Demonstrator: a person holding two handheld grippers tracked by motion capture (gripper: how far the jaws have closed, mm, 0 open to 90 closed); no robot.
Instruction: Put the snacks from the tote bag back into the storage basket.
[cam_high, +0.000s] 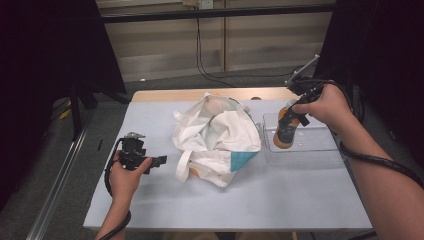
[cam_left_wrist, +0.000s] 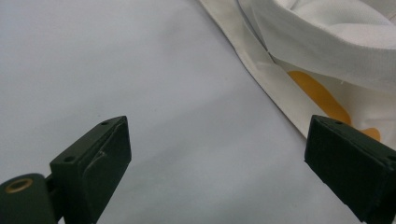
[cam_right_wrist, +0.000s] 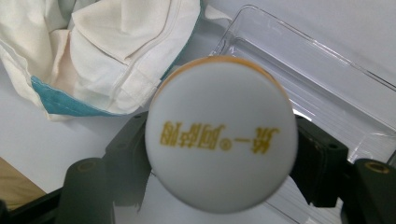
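Item: orange bottle (cam_high: 285, 131) with white cap (cam_right_wrist: 221, 133). It is held upright in the clear plastic tray (cam_high: 320, 152) at about 3 o'clock on the table (cam_high: 260, 195); whether its base touches the tray floor cannot be told. Long axis near vertical, slightly tilted; the cap points up toward the right gripper (cam_high: 295, 116), printed face to that gripper's camera.

Grip: the right gripper is closed on the bottle's upper part, one jaw on each side just below the cap.

Progress, as judged: the bottle is at the tray, apart from the white cloth tote bag (cam_high: 216, 137) at table centre; release, or transfer to the bag, is left to be done.

Left gripper (cam_left_wrist: 217, 154): at about 8 o'clock, low over the table, jaws wide apart and holding nothing, just beside the bag's strap.
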